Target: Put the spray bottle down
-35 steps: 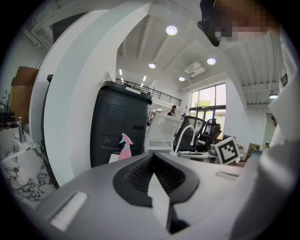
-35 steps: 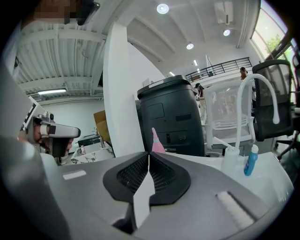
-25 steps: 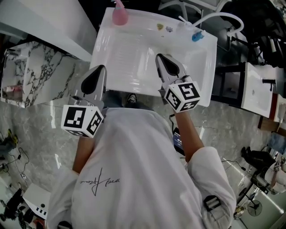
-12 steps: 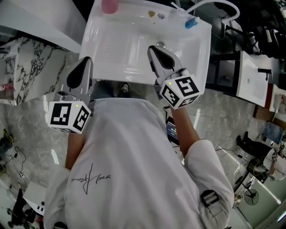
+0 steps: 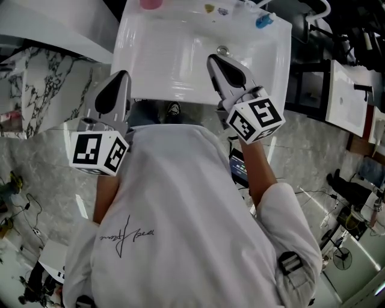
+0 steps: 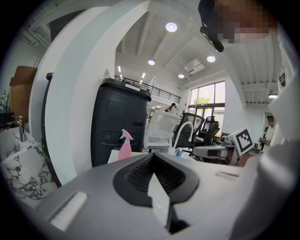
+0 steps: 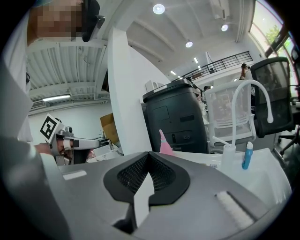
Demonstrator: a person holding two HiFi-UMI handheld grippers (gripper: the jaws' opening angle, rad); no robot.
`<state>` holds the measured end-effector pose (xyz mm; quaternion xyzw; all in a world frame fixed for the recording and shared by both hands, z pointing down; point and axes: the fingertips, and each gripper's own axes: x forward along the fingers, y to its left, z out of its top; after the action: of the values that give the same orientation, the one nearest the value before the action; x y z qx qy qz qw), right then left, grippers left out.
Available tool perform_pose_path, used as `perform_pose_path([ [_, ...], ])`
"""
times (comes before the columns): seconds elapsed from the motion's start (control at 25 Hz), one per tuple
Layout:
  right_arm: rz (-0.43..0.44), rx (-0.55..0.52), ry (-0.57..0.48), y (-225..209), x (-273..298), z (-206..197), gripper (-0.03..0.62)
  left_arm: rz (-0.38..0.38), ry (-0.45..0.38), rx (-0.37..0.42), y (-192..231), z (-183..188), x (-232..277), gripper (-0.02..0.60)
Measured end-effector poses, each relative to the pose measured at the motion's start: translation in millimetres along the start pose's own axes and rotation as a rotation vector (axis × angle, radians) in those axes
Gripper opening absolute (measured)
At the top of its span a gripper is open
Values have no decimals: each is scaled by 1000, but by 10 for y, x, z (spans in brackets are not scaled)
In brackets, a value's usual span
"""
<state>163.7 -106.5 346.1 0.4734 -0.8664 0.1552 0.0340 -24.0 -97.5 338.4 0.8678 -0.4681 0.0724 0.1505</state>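
Observation:
The pink spray bottle [image 5: 150, 3] stands upright on the far left corner of the white sink [image 5: 174, 66], cut off by the top edge of the head view. It stands free, with no gripper near it. It also shows in the left gripper view [image 6: 124, 146], and the right gripper view has the bottle [image 7: 165, 143] half hidden behind the jaws. My left gripper [image 5: 120, 77] hovers at the sink's near edge, shut and empty. My right gripper [image 5: 215, 59] reaches over the basin close to the drain, also shut and empty.
A curved white faucet [image 7: 251, 93], a small blue bottle [image 7: 246, 155] and a white dispenser [image 7: 228, 157] stand along the sink's far right. A black bin [image 6: 117, 122] stands behind the sink. A marble counter [image 5: 42, 84] lies to the left.
The right gripper has edged a little farther over the basin and slightly up. The left gripper has stayed put. Both remain shut, and the bottle has not moved.

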Motion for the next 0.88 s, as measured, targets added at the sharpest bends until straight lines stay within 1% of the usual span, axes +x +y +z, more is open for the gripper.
perform_pose_path([
  [0.28, 32, -26, 26, 96, 38, 7, -5, 2, 5, -13, 58, 17, -17, 52],
  [0.64, 33, -28, 61, 121, 79, -101, -5, 14, 3, -30, 89, -29, -48, 51],
  [0.76, 20, -50, 74, 126, 69, -128, -5, 21, 11, -21, 94, -56, -66, 52],
  [0.88, 8, -64, 87, 126, 57, -162, -5, 11, 20, -20, 75, -99, -66, 51],
])
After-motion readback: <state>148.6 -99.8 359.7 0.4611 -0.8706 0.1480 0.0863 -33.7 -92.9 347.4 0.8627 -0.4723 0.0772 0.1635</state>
